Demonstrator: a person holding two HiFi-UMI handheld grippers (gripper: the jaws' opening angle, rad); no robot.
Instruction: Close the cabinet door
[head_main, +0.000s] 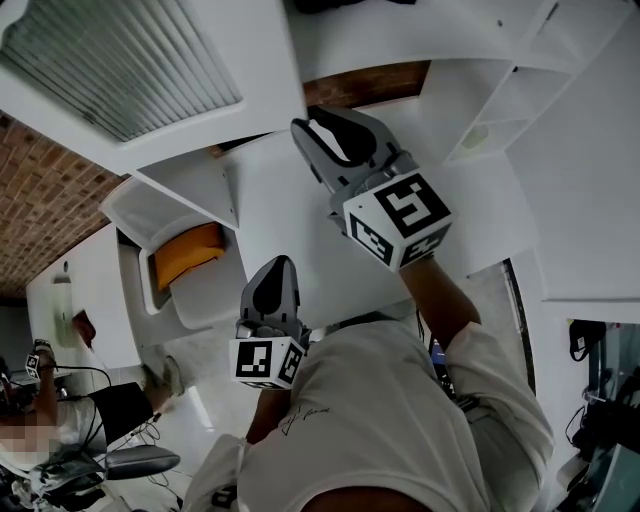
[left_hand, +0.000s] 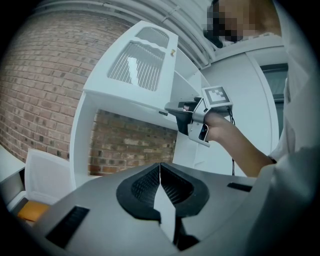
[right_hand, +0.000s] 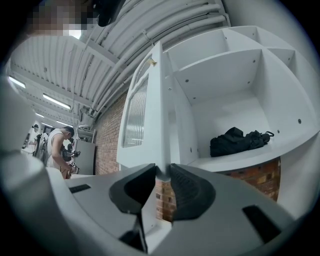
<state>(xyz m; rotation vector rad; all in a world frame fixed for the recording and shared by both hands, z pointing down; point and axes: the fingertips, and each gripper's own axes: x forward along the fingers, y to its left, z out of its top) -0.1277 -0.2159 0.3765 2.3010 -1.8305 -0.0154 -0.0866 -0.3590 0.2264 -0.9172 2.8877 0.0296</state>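
The white cabinet door (head_main: 150, 60), with a ribbed glass pane, stands swung out from the open cabinet (right_hand: 225, 75). My right gripper (right_hand: 161, 171) is shut on the door's (right_hand: 145, 120) lower corner edge. The left gripper view shows that grip from the side, my right gripper (left_hand: 172, 107) at the corner of the door (left_hand: 140, 65). In the head view my right gripper (head_main: 318, 130) reaches up to the door. My left gripper (head_main: 275, 265) hangs lower, apart from the door. Its jaws (left_hand: 160, 167) are shut with nothing in them.
A black bag (right_hand: 240, 140) lies on the cabinet's lower shelf. A brick wall (left_hand: 130, 145) runs behind the cabinet. An orange object (head_main: 185, 250) sits in a white bin below. A person (right_hand: 60, 145) stands far off at the left.
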